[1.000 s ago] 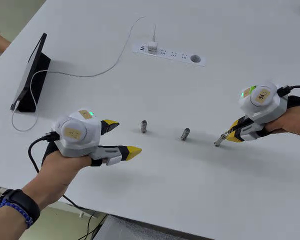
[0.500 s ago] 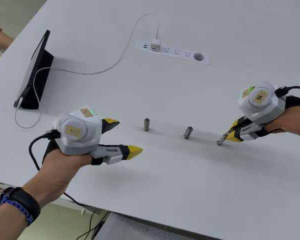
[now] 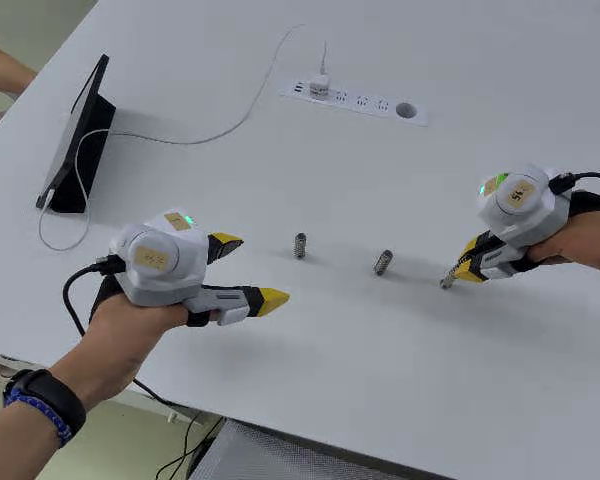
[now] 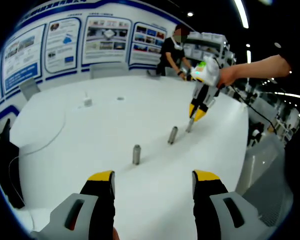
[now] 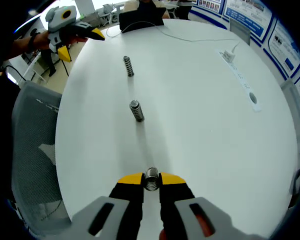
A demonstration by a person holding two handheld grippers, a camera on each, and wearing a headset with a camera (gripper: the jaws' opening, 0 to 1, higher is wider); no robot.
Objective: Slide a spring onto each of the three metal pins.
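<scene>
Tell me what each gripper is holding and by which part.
The right gripper is shut on a spring, pinched by its upper end between the jaws, with the lower end sticking out below. The left gripper is open and holds nothing.

The spring (image 5: pixel 150 178) between the jaws in the right gripper view is seen end-on, so its length and whatever it stands on are hidden by the yellow tips. In the head view it is too small to tell whether a pin runs through it, the middle spring (image 3: pixel 383 262) or the left spring (image 3: pixel 300 245). The tablet (image 3: pixel 75 150) stands nearly edge-on, its screen unreadable, and the right hand (image 3: pixel 578 245) is cut off by the picture's right edge.
</scene>
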